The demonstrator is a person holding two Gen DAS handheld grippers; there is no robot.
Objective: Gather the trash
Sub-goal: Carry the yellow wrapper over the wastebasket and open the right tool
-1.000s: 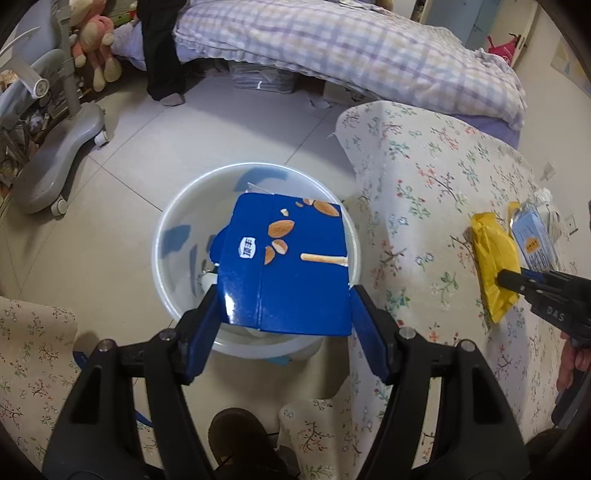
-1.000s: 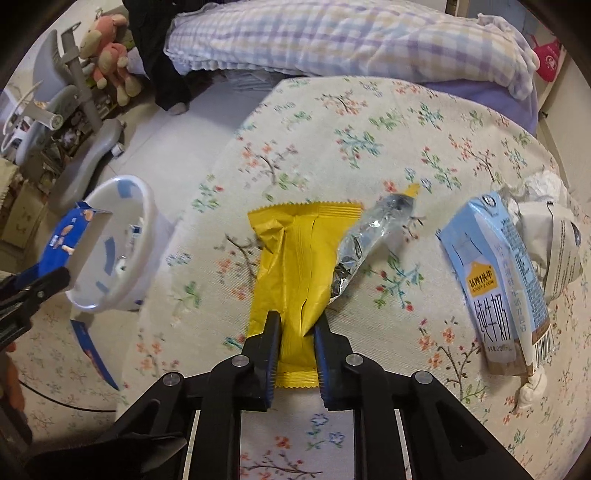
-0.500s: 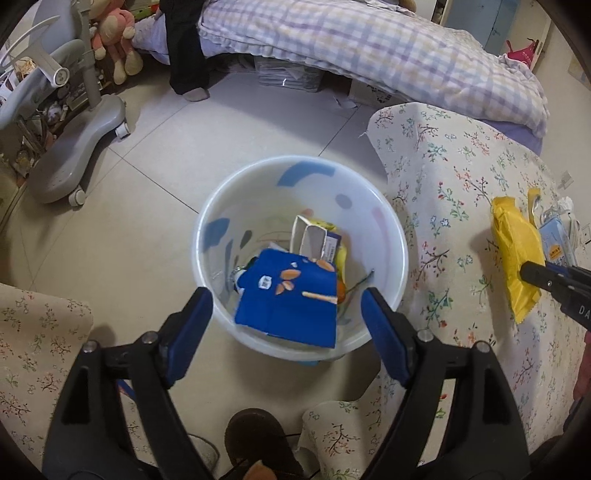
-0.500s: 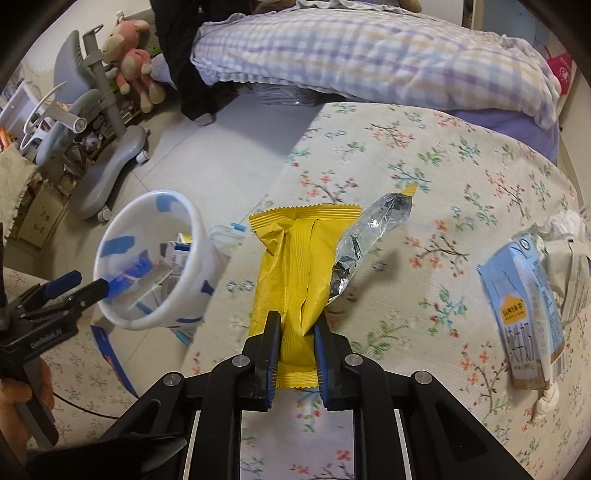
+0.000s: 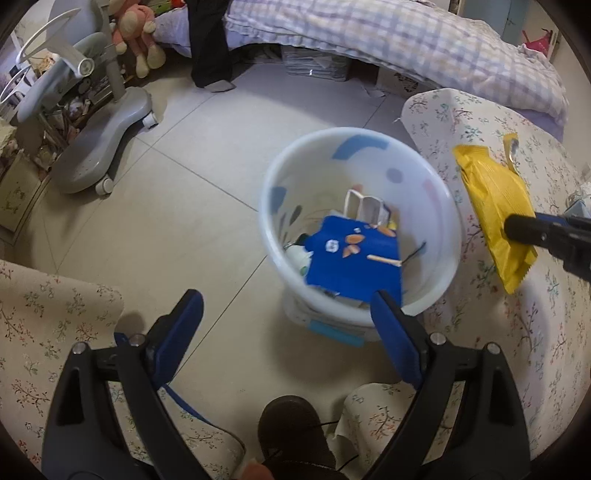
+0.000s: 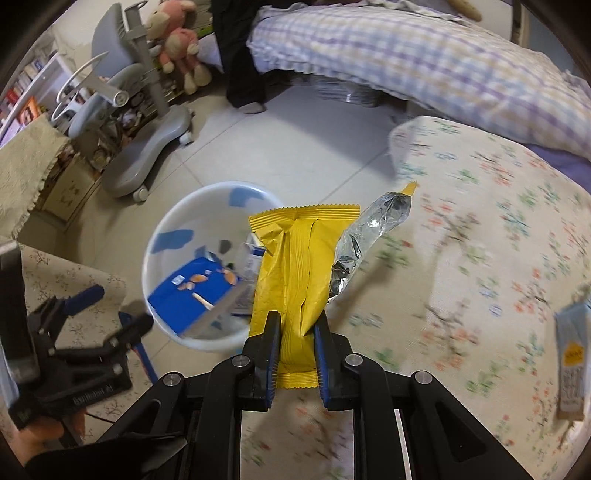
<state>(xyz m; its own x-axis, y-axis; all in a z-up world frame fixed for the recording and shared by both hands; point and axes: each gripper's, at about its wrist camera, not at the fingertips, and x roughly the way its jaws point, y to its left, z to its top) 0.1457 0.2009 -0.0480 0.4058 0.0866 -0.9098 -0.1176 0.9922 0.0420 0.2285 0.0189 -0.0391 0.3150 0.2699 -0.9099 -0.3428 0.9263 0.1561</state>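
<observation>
A white trash bin [image 5: 436, 295] [image 6: 162, 236] stands on the tile floor beside the floral-covered table [image 5: 524, 332] [image 6: 480, 229]. A blue snack box [image 5: 354, 258] [image 6: 192, 295] lies inside it among other trash. My left gripper [image 5: 286, 314] [image 6: 110, 310] hangs above the bin's near rim, its jaws still opening with nothing between them. My right gripper [image 6: 295, 328] [image 5: 517, 229] is shut on a yellow wrapper [image 6: 299, 266] [image 5: 495, 199] with a torn silver end [image 6: 369, 236], held in the air at the table edge, partly over the bin.
A light blue milk carton [image 6: 570, 365] lies on the table at the right. A grey chair base [image 5: 103, 147] [image 6: 147, 147], a bed with a checked quilt [image 5: 388, 33] and a person's dark shoe [image 5: 291, 432] surround the bin on the floor.
My left gripper let go of the blue box, which dropped into the bin, and its jaws spread wide. My right gripper lifted the yellow wrapper off the table and carried it left to the bin.
</observation>
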